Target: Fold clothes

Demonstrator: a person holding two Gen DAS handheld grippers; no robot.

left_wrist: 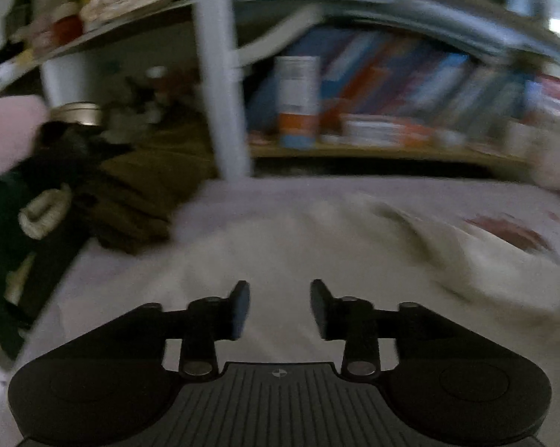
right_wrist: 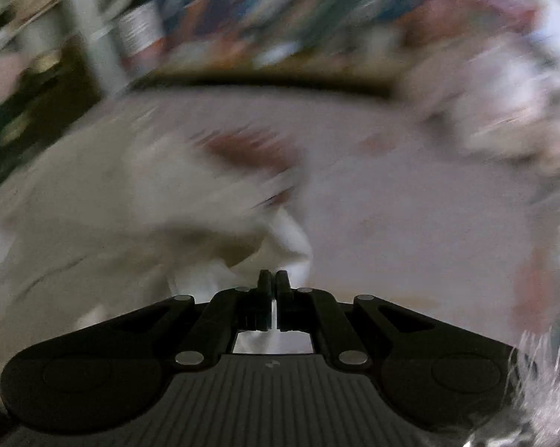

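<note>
Pinching white garment, right gripper

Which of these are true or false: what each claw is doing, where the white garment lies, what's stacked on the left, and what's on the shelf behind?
1. The left claw is open with nothing between its fingers. True.
2. The right claw is wide open. False: its fingers are closed together on a bit of the white garment.
3. The white garment lies on the pinkish bed sheet. True.
4. The stack of brown folded clothes sits on the right of the left wrist view. False: it is on the left, beside the white post.
5. The shelf behind the bed holds books. True, though they are blurred.
</note>
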